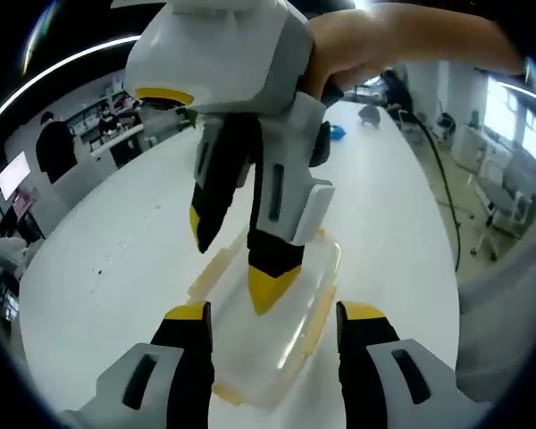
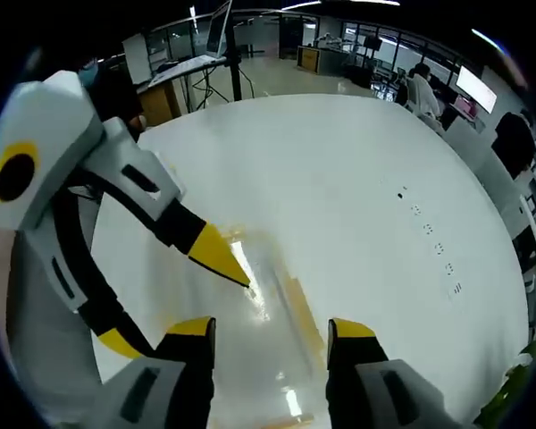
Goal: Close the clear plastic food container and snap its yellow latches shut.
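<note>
A clear plastic food container (image 1: 281, 353) lies flat on the white table (image 1: 98, 268), its pale yellow latches (image 1: 209, 270) sticking out sideways. My left gripper (image 1: 274, 313) hovers open just above its near end, one jaw on each side. From above, my right gripper (image 1: 234, 259) comes down open, one yellow tip on the container's top, the other off its left edge. In the right gripper view, the container (image 2: 268, 313) with a yellow latch (image 2: 302, 308) lies between the open right gripper (image 2: 272, 328) jaws. The left gripper (image 2: 170, 300) enters from the left, one tip on the lid.
The white table (image 2: 357, 179) stretches wide all around. A small blue object (image 1: 337, 131) lies far back on it. A black cable (image 1: 448, 201) runs along its right edge, with chairs (image 1: 505, 201) beyond. Small dark marks (image 2: 429, 234) dot the table. Desks and people stand in the background.
</note>
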Available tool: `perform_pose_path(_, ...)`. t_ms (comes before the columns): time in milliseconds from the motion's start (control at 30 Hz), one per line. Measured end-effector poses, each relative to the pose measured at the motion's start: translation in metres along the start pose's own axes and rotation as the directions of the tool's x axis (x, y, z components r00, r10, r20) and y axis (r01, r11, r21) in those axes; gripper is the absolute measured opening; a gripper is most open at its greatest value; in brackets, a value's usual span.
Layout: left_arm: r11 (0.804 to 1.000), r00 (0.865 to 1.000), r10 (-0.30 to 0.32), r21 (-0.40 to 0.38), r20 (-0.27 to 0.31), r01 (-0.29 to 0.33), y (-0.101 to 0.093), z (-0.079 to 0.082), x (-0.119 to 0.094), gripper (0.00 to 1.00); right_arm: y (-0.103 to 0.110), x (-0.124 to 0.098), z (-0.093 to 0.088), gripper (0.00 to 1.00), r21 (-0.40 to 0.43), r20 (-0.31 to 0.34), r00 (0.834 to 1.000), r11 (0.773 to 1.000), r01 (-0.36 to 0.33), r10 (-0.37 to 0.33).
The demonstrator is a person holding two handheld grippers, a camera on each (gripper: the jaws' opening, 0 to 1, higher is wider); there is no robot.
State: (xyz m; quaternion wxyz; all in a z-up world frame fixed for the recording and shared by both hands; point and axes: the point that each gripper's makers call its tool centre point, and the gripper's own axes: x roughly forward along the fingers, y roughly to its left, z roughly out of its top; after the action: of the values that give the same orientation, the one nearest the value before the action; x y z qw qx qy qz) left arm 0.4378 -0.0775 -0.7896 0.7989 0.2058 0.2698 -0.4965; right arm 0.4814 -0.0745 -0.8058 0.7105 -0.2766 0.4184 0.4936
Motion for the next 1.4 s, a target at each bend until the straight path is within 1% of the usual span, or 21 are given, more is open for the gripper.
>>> perform_pose_path(133, 1.0, 1.0, 0.009, -0.022, 0.01, -0.008, 0.002, 0.0, -0.003, 0.53, -0.001, -0.004, 0.0, 0.48, 0.04, 0.026, 1.0, 0.999, 0.011, -0.012)
perform_pose_path(500, 0.995, 0.999, 0.035, -0.099, 0.028, -0.032, 0.009, -0.003, -0.01, 0.53, 0.001, -0.009, -0.005, 0.48, 0.091, 0.047, 0.999, 0.996, 0.022, -0.027)
perform_pose_path(733, 0.991, 0.998, 0.05, -0.128, 0.033, -0.045, 0.016, -0.007, -0.013, 0.53, 0.002, -0.013, -0.011, 0.47, 0.122, 0.056, 0.998, 0.992, 0.034, -0.041)
perform_pose_path(867, 0.99, 0.998, 0.06, -0.129, 0.026, -0.056, 0.018, -0.009, -0.015, 0.52, 0.002, -0.016, -0.013, 0.46, 0.139, 0.071, 0.996, 0.989, 0.042, -0.052)
perform_pose_path(1100, 0.983, 0.997, 0.075, -0.168, 0.023, -0.07, 0.023, -0.015, -0.017, 0.51, 0.004, -0.019, -0.021, 0.47, 0.168, 0.074, 0.996, 0.985, 0.037, -0.05)
perform_pose_path(1167, 0.978, 0.997, 0.075, -0.196, 0.033, -0.067, 0.025, -0.016, -0.018, 0.51, 0.004, -0.02, -0.023, 0.47, 0.184, 0.081, 0.995, 0.982, 0.04, -0.055)
perform_pose_path(1400, 0.968, 0.995, 0.095, -0.238, 0.029, -0.085, 0.032, -0.022, -0.021, 0.5, 0.003, -0.022, -0.034, 0.47, 0.201, 0.069, 0.995, 0.978, 0.053, -0.068)
